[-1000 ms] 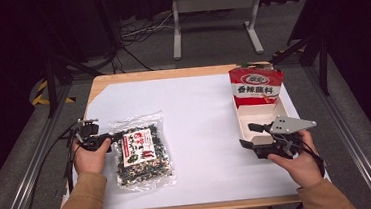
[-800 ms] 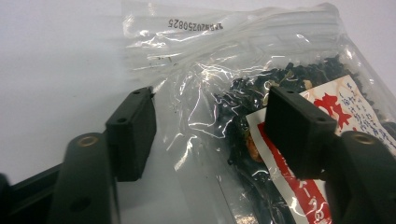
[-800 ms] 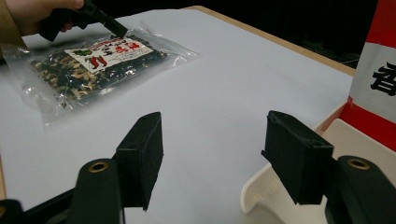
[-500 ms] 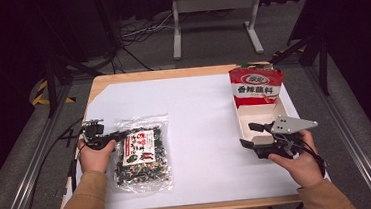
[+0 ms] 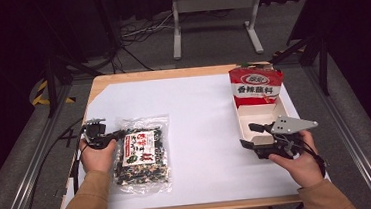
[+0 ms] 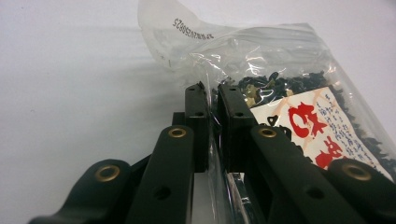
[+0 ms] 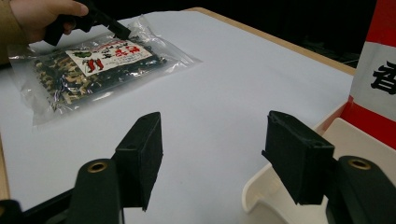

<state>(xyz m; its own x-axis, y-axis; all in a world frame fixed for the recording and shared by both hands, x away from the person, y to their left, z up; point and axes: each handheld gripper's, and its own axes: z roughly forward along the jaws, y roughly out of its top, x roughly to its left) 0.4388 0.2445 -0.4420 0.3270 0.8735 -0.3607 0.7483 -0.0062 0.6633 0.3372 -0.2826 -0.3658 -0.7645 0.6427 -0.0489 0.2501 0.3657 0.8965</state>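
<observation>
Snack bag [image 5: 142,155] lies flat on the bench [image 5: 199,113]; the left hand-held gripper [image 5: 118,135] has just been closing and now clamps its edge. The right hand-held gripper [image 5: 248,135] stands open beside the white tray [image 5: 259,112].

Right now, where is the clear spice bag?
In the high view the clear spice bag lies flat at the white mat's left side, its upper left edge pinched in the left gripper.

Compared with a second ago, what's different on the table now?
The left hand-held gripper has just been closing and now pinches the clear edge of the spice packet; the hand shifted slightly toward the packet. The right hand-held gripper stayed open by the white tray, and the red-and-white box did not move.
</observation>
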